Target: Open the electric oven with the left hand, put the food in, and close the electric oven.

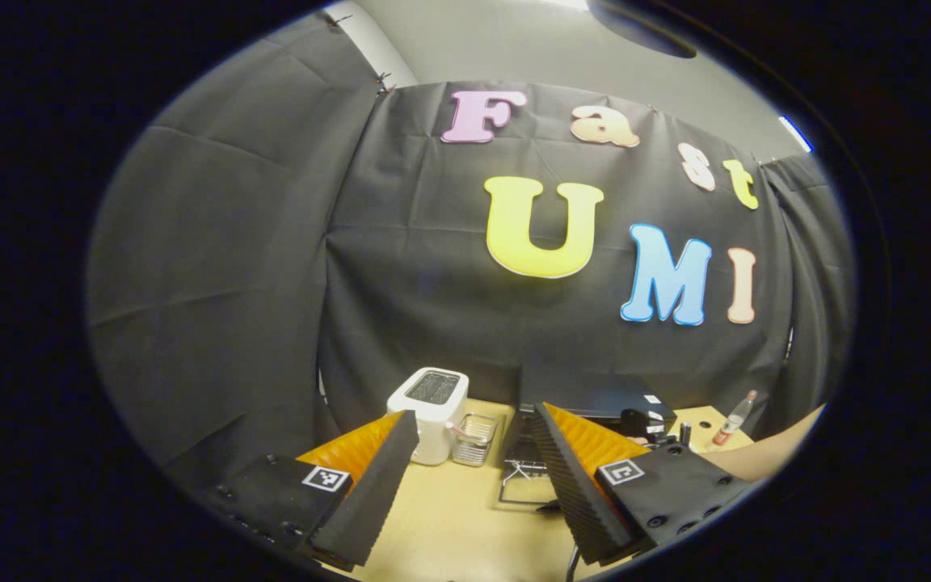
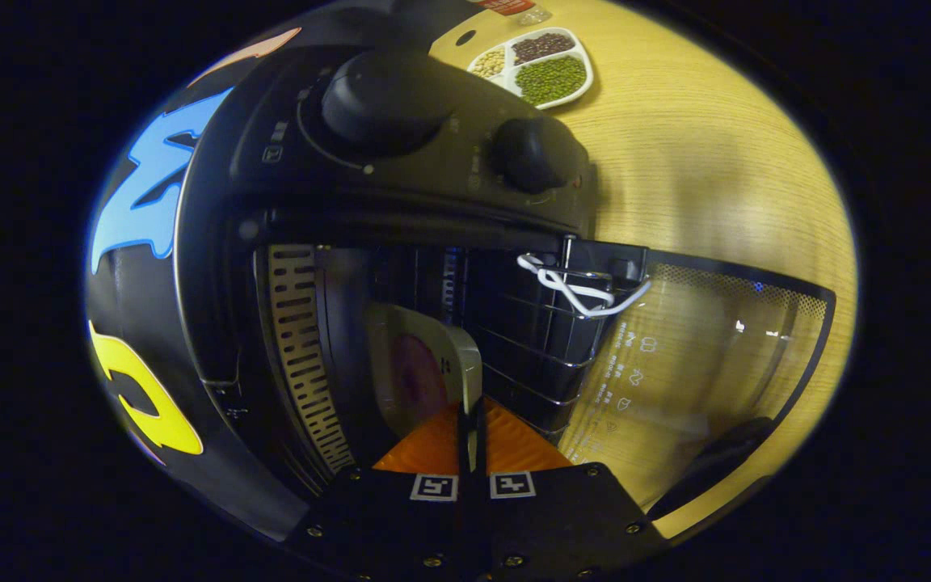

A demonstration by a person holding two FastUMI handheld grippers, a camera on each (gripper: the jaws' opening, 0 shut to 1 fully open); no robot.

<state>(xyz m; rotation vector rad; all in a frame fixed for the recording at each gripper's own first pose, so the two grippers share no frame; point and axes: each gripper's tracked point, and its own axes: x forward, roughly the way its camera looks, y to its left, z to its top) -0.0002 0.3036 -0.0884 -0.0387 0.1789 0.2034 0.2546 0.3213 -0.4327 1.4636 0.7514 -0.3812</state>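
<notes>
my left claw (image 1: 473, 469) spread apart, holding nothing, above desk (image 1: 449, 517) | oven (image 2: 368, 210) door (image 2: 692, 356) open, lying flat | my right claw (image 2: 469, 436) pinched on plate (image 2: 425, 372) rim, plate inside oven cavity | food on plate blurry, maybe reddish | toaster (image 1: 431, 424) left of oven | bean tray (image 2: 538, 66) behind oven

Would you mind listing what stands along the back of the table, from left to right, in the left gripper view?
White toaster → small clear container → black electric oven with its door open → bottle.
</notes>
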